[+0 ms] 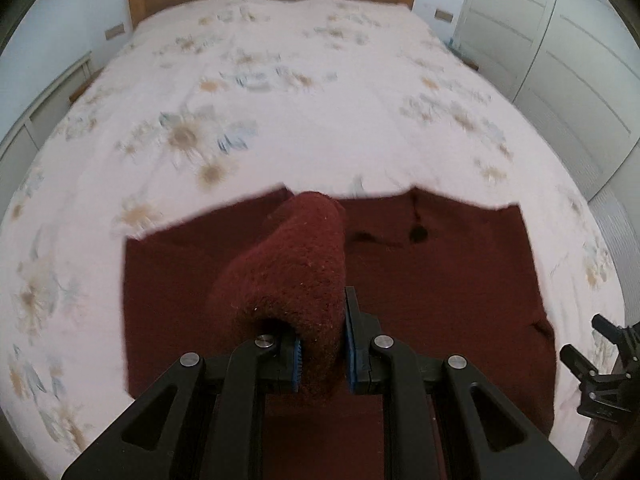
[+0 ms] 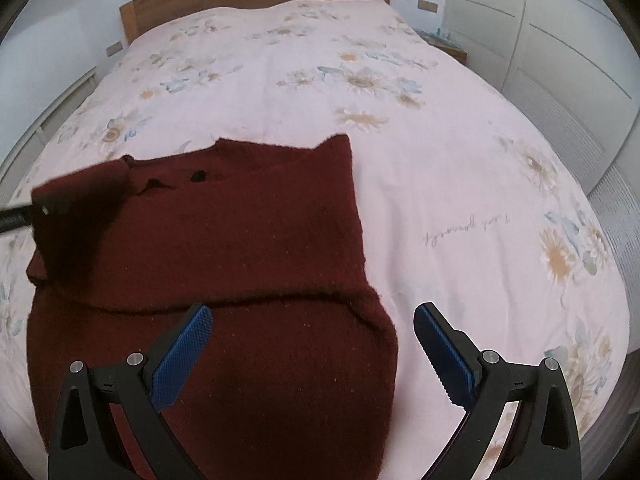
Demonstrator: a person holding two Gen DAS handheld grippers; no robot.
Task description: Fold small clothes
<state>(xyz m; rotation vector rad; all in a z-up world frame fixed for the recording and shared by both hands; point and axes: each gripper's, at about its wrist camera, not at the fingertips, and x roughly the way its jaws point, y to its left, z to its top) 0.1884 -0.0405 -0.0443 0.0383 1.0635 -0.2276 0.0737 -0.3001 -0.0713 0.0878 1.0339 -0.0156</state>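
The dark red knitted sweater (image 2: 224, 248) lies flat on the bed (image 2: 440, 152), its neckline toward the headboard at 12 o'clock and its long axis running from there down to the hem at 6 o'clock. One sleeve (image 1: 296, 264) is lifted off the body of the garment: the left gripper (image 1: 322, 356) is clenched on its cuff end, and the sleeve rises as a thick roll straight ahead of the fingers. The sweater's body spreads below and to the 3 o'clock side of that gripper, so carrying the sleeve across would likely go that way. The right gripper (image 2: 312, 356) hangs released, fingers wide apart, over the sweater's lower right edge, gripping nothing. The left-wrist view is blurred, the hem is cut off beneath both grippers, and how the sleeve's underside lies cannot be made out.
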